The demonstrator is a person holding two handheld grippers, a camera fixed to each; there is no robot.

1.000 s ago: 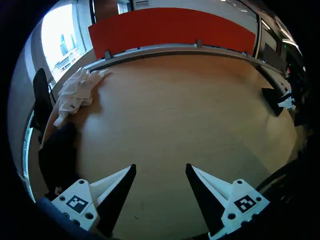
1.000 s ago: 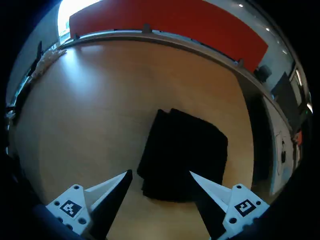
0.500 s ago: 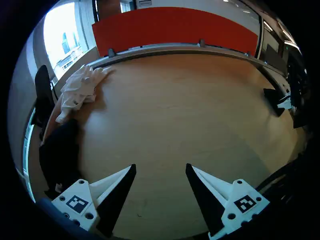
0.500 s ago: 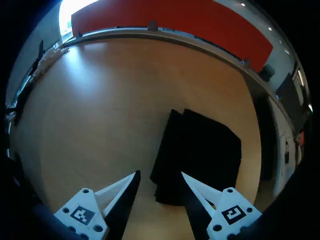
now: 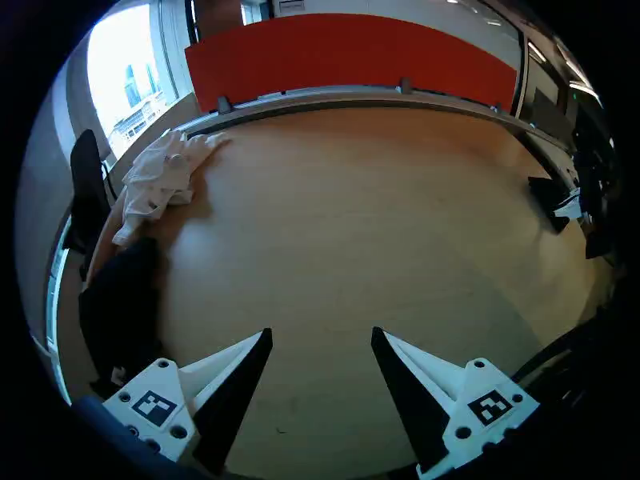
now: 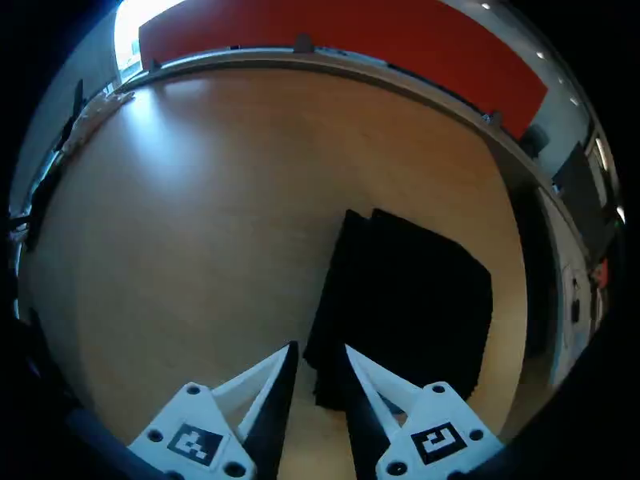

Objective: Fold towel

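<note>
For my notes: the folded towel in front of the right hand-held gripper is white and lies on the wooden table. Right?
No, the folded towel is black, per the right gripper view. It lies on the wooden table in front of the right hand-held gripper.

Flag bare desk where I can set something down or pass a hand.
Biggest free patch: the desk centre, bordered by the white cloth pile far left, the red divider behind and the left hand-held gripper in front. Right gripper view: bare wood left of the black towel. Crowded: the towel's near edge, where the right hand-held gripper sits.
</note>
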